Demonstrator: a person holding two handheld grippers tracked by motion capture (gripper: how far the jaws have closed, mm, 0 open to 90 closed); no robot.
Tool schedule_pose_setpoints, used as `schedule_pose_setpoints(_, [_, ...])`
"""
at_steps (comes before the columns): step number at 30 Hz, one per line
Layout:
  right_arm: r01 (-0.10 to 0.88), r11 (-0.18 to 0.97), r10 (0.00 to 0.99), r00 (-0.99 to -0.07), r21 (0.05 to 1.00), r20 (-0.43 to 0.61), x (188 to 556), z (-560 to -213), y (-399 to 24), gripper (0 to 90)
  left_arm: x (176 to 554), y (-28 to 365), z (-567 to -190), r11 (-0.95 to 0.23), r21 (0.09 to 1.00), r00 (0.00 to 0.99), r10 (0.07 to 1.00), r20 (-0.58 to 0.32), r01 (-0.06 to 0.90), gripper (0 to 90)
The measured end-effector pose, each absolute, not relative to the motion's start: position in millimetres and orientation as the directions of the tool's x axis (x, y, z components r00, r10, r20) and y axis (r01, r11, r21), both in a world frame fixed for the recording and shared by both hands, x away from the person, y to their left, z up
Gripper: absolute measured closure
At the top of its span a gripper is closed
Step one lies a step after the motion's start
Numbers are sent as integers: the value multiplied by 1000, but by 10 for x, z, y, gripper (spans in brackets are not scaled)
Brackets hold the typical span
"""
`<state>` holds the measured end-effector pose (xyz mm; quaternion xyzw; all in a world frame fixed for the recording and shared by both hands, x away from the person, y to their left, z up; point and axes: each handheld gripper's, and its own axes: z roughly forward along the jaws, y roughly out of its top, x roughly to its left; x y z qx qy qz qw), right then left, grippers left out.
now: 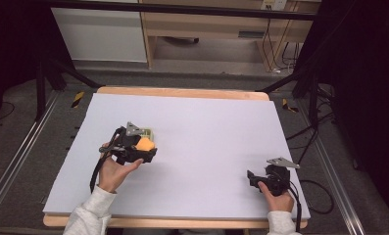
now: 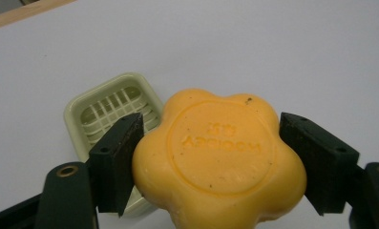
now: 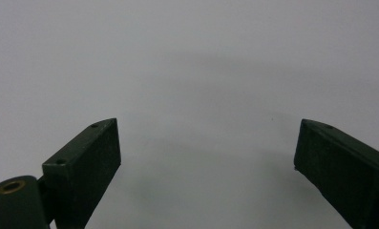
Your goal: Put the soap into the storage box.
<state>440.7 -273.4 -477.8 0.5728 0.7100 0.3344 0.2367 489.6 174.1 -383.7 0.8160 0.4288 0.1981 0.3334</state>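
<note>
Left hand-held gripper: sitting at lower centre of the left gripper view, jaws clamping an orange flower-shaped soap from both sides; in the high view it is showing at centre left.
Soap: being held between the jaws, embossed face turned to the camera, lettering too blurred to read.
Soap dish: pale green, slatted insert, lying on the counter just behind the left jaw, partly hidden by the jaw and the soap; upper left of the soap in that view.
Right hand-held gripper: jaws standing wide apart, gripping nothing, white surface showing between them; lower right in the high view, well apart from the left one.
Counter: white sheet covering it, wooden edge showing at the far side.
</note>
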Motion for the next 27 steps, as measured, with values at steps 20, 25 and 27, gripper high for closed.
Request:
schedule_pose_setpoints(20, [655,121,971,-233,746,47,4407,-4777,-2734,90,5210,1883,-3896,-347,726,466,884,42,594,253])
schedule_pose_setpoints(25, [656,120,971,-232,745,48,4408,-4779,-2733,90,5295,1897,-3941,-325,729,442,896,34,603,253])
schedule_pose_setpoints(27, [656,119,971,-232,745,49,4407,-4778,-2733,90,5318,1906,-3954,-332,726,440,897,45,602,253])
